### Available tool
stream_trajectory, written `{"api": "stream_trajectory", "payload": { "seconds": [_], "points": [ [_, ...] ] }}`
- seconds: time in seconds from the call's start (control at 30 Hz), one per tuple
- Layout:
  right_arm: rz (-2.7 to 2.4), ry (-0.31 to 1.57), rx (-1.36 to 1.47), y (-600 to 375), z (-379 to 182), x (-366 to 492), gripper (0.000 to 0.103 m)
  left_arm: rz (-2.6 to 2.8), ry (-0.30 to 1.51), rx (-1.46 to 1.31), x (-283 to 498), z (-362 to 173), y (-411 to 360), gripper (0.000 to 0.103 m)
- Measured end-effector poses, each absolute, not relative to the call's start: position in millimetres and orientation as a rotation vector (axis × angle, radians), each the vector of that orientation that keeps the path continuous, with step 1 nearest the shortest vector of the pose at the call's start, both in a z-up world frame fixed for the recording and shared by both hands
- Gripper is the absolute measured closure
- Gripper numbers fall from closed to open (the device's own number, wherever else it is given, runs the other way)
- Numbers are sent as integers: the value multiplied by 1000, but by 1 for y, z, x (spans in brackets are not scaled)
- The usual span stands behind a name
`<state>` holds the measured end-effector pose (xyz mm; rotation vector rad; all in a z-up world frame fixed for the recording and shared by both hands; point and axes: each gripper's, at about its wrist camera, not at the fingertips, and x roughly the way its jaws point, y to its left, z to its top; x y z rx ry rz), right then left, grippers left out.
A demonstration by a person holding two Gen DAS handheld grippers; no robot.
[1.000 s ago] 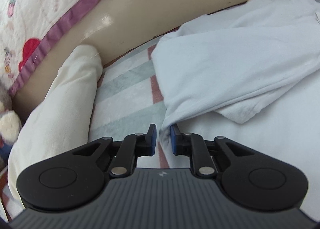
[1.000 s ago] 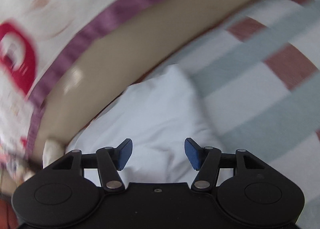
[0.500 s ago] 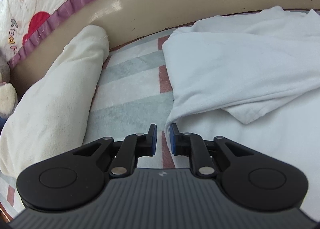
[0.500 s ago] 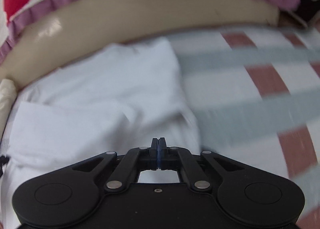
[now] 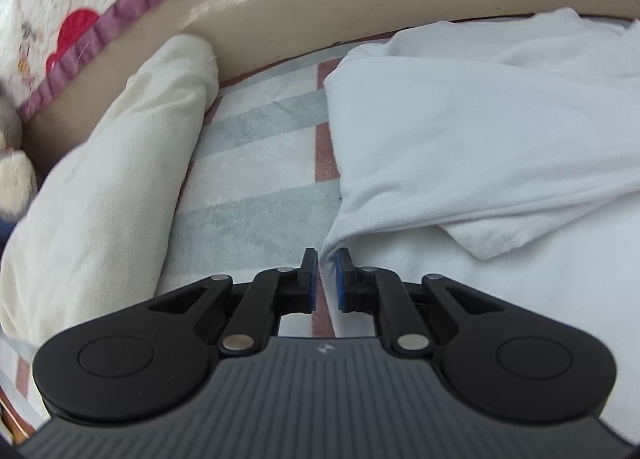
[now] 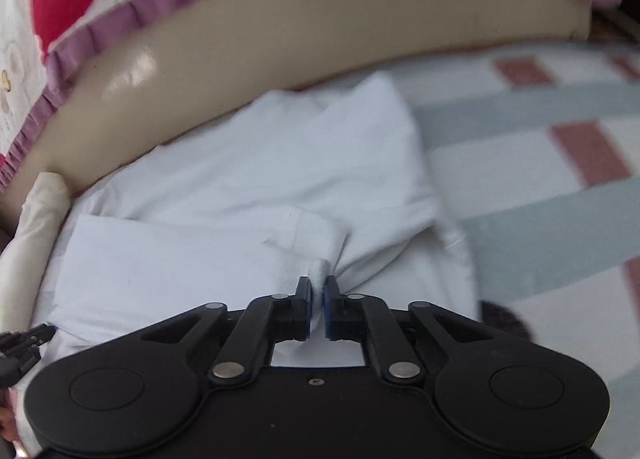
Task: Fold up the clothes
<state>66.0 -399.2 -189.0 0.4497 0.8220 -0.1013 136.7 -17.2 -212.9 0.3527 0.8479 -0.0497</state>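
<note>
A pale white, soft cotton garment [image 5: 460, 147] is spread on the striped grey, white and red bedcover [image 5: 256, 179], toward its far edge where the beige padded headboard [image 5: 360, 11] rises. One sleeve is already laid over the body, so the fold is judged partly done. The left gripper [image 5: 327, 275] is nearly closed on the garment's near left edge, a thin fold of cloth pinched between its blue pads; its jaws have just been closing. The right gripper [image 6: 317, 301] is narrowed on a bunched tuft of the same cloth, its jaws having just parted slightly around it. Both edges are held, it seems, so that the near part can be lifted evenly. A cream rolled pillow [image 5: 112, 187] lies beside the garment, apart from it.
</note>
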Motion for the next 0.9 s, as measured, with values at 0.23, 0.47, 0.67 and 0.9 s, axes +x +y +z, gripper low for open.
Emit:
{"api": "stream_trajectory", "payload": {
  "seconds": [0.23, 0.47, 0.67, 0.9],
  "points": [
    [-56, 1074, 527, -417, -194, 22, 92, -70, 848, 387, 134, -213, -16, 94],
    [-60, 962, 563, -444, -164, 28, 51, -67, 882, 338, 134, -204, -7, 91],
    [-44, 924, 454, -455, -165, 54, 46, -61, 831, 212, 110, -168, 15, 89],
    [-133, 973, 511, -461, -201, 48, 47, -172, 789, 123, 106, -150, 5, 75]
  ]
}}
